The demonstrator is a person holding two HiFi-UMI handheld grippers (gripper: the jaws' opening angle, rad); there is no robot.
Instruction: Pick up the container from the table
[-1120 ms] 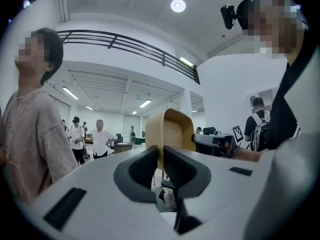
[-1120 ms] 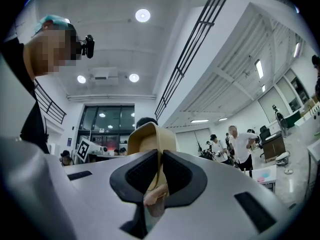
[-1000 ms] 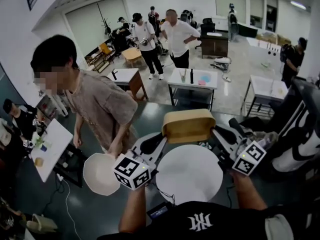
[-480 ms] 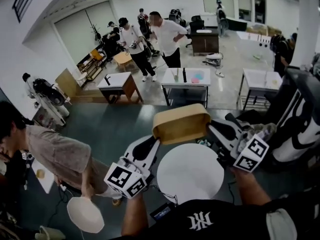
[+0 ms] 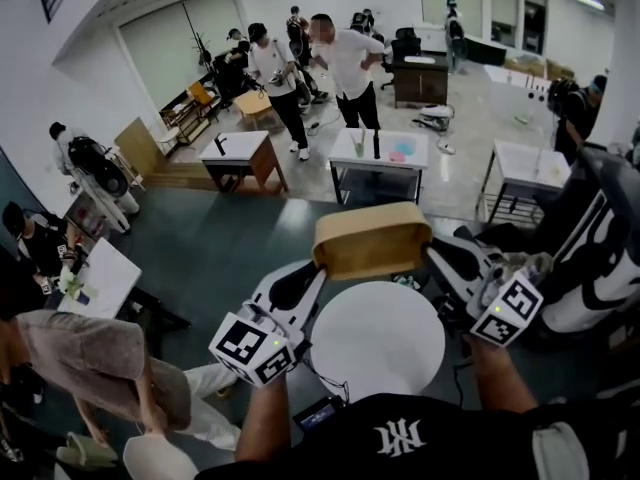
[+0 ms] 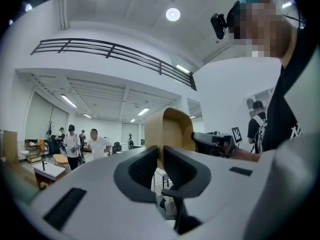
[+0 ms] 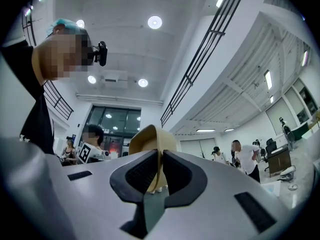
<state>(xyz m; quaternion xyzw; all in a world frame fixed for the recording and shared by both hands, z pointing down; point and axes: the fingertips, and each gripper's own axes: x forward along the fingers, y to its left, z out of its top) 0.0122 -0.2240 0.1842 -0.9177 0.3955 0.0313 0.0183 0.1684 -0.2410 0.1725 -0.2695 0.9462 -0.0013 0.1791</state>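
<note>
A tan, oblong container (image 5: 372, 240) hangs in the air above the round white table (image 5: 378, 340), held by both ends. My left gripper (image 5: 318, 270) is shut on the container's left wall, and my right gripper (image 5: 430, 252) is shut on its right wall. In the left gripper view the container's rim (image 6: 175, 129) stands up between the dark pads, with the left gripper (image 6: 160, 160) pinching the thin wall. The right gripper view shows the same: the container (image 7: 151, 140) rises past the jaws, and the right gripper (image 7: 161, 168) is clamped on its edge.
A person (image 5: 90, 363) crouches at lower left over a white round object (image 5: 160, 458). Small tables (image 5: 382, 156) and standing people (image 5: 345, 63) fill the room beyond. Black-and-white equipment (image 5: 600, 258) stands close on the right.
The container sits slightly higher in my grippers. The person at left has bent down and moved toward the lower left with the white round object.
</note>
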